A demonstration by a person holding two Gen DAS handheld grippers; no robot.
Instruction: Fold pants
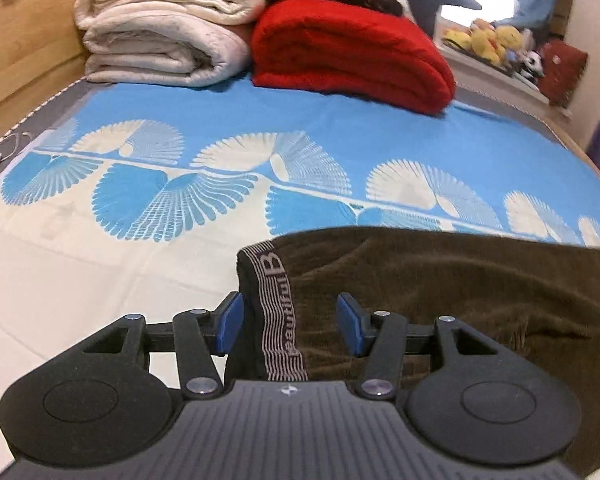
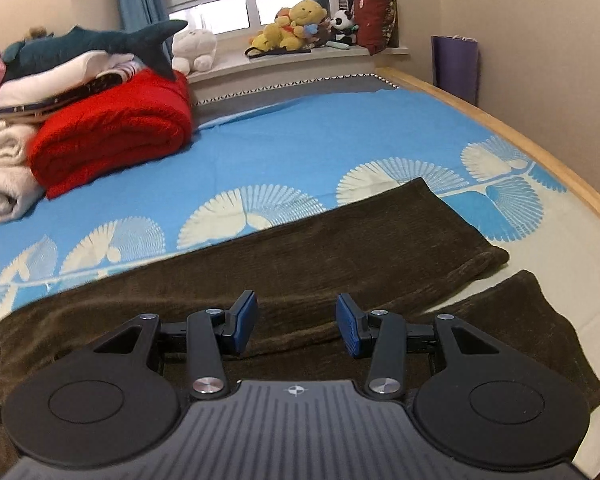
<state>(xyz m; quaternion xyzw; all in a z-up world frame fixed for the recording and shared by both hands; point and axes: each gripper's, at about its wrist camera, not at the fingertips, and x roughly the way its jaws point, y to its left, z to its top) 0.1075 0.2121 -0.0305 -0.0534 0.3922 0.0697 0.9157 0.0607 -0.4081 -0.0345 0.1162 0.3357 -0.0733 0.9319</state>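
Observation:
Dark brown pants [image 2: 340, 240] lie spread flat on the bed, both legs stretching to the right. Their waistband [image 1: 278, 312] with white lettering shows in the left wrist view, with the brown fabric [image 1: 460, 288] running right. My left gripper [image 1: 290, 322] is open, its blue pads on either side of the waistband, low over it. My right gripper [image 2: 296, 326] is open and empty, low over the upper part of the pant legs, where the two legs [image 2: 512, 320] split apart.
The bed has a blue and cream bedspread [image 1: 220, 120] with fan patterns. A folded red blanket [image 1: 348, 52] and cream blankets [image 1: 160, 28] are stacked at the far side. Plush toys [image 2: 296, 24] sit on the windowsill. A wooden bed frame [image 2: 520, 136] runs along the right.

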